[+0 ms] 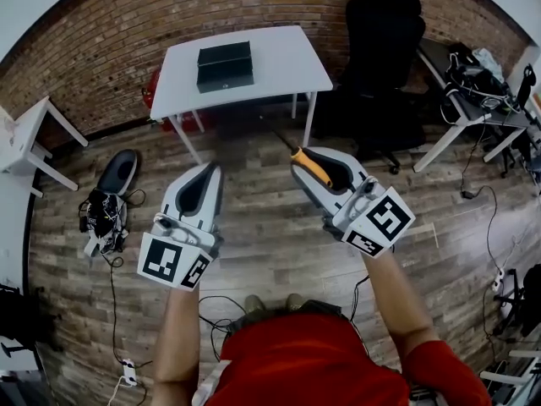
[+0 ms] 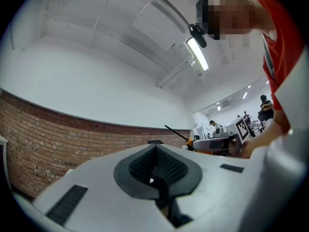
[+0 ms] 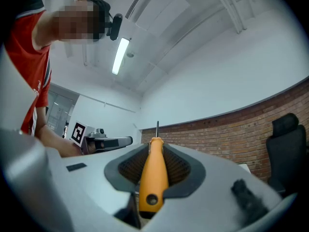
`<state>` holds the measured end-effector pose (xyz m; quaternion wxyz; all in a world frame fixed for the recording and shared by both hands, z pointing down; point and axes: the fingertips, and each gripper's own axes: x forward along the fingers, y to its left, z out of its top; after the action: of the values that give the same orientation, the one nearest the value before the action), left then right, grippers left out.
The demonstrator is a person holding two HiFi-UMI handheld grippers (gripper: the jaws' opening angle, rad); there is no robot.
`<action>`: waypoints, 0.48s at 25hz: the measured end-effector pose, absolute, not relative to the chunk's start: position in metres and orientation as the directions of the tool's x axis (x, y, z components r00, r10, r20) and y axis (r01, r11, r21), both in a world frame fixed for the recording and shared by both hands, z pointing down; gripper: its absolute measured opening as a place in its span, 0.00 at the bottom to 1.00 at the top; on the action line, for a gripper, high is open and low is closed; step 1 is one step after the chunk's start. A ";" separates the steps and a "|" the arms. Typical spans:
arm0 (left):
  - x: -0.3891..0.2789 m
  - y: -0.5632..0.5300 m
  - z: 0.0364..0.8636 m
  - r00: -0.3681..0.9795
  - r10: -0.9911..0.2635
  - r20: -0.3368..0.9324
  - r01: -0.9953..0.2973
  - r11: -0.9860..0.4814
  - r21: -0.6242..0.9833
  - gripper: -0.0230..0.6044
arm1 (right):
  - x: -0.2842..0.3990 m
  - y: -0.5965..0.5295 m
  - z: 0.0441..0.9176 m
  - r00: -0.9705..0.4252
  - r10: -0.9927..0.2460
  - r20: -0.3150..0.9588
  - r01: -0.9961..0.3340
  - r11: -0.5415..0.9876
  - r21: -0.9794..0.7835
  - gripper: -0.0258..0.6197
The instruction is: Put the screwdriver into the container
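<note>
Head view: my right gripper (image 1: 304,161) is at near right, raised over the wood floor (image 1: 254,252); its jaws are clamped on the orange handle of the screwdriver (image 1: 314,169); the thin dark shaft sticks out past the jaw tips, pointing far-left toward the white table (image 1: 292,57); the right gripper view shows the handle squeezed between both pads, lying along the jaws, shaft forward; my left gripper (image 1: 209,174) is at near left, just beside the right one and not touching it; the left gripper view shows its pads closed together with nothing between them; the container (image 1: 225,66), a black box, sits on the far table, well apart from the screwdriver; black office chair (image 1: 380,49) at far right; brick wall (image 1: 101,49) behind.
</note>
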<state>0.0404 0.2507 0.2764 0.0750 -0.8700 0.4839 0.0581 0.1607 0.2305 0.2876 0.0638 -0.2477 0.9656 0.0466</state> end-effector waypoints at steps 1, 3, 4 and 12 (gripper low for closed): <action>0.042 0.250 0.276 0.521 -0.836 -0.174 -0.853 -0.516 -0.076 0.05 | 0.163 0.230 0.287 -0.871 -0.469 -0.147 -0.481 0.875 0.060 0.20; 0.048 0.249 0.274 0.513 -0.840 -0.176 -0.858 -0.507 -0.081 0.05 | 0.169 0.229 0.285 -0.875 -0.461 -0.149 -0.474 0.878 0.064 0.20; 0.051 0.248 0.273 0.510 -0.842 -0.178 -0.860 -0.503 -0.084 0.05 | 0.172 0.227 0.284 -0.876 -0.457 -0.151 -0.470 0.880 0.065 0.20; 0.077 0.234 0.270 0.486 -0.858 -0.170 -0.874 -0.472 -0.116 0.05 | 0.193 0.213 0.280 -0.892 -0.421 -0.165 -0.436 0.897 0.069 0.20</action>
<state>0.0774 0.2340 0.2699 0.0934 -0.8568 0.5052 0.0440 0.1931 0.2130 0.2800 0.0729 -0.2206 0.9712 0.0521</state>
